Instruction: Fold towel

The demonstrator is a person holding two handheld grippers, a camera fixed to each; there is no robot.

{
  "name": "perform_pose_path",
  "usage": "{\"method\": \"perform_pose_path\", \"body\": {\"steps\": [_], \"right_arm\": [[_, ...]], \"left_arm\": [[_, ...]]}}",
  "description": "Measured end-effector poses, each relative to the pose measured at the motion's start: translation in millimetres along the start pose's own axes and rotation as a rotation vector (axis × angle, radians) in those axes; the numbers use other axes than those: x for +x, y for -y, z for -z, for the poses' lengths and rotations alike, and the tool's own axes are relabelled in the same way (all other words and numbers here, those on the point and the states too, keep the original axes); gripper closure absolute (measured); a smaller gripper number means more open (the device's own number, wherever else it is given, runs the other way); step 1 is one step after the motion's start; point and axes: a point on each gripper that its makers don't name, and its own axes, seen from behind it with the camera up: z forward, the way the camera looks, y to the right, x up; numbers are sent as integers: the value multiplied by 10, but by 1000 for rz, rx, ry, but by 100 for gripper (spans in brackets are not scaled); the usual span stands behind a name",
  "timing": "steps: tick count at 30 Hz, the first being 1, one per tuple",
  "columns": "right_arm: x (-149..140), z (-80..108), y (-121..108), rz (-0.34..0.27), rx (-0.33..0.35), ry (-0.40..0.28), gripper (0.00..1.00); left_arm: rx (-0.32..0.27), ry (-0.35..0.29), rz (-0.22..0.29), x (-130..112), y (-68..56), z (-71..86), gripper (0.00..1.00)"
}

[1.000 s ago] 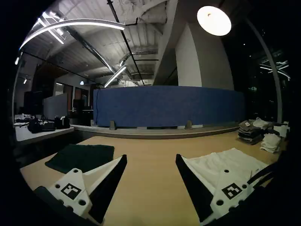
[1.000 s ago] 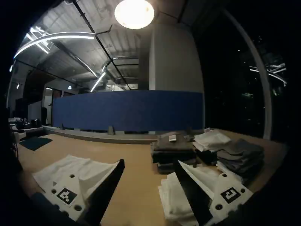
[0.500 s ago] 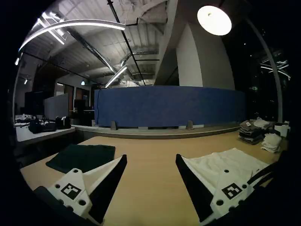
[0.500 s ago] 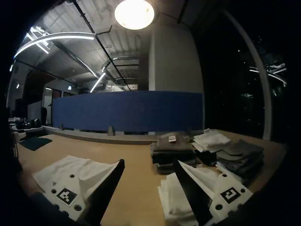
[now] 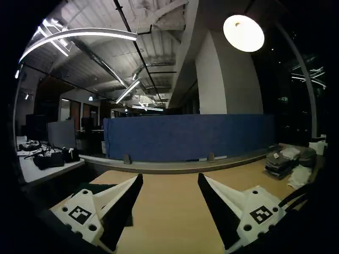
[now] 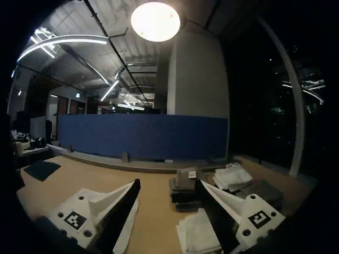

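Wooden desk [image 6: 156,203] carries white towel [image 6: 195,230] at 6 o'clock, folded stacks [image 6: 186,190] at 12 o'clock ahead of right gripper [image 6: 167,180]; left gripper [image 5: 169,175] likewise has fingers spread, empty.

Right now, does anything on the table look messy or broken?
Nothing stands out. The stacks sit tidy on the table. A white towel lies near them, partly hidden behind the right gripper. Nothing looks spilled or torn.
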Motion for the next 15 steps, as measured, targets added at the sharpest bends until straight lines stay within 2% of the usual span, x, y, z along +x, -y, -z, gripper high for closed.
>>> {"method": "perform_pose_path", "body": {"steps": [5, 9, 15], "right_arm": [[535, 48, 58, -16, 15, -5, 0], [946, 45, 16, -20, 7, -21, 0], [1346, 31, -13, 6, 5, -59, 0]], "left_arm": [[1, 1, -7, 505, 40, 0, 4], [-1, 4, 3, 832, 42, 19, 4], [-7, 6, 11, 1058, 16, 20, 4]]}}
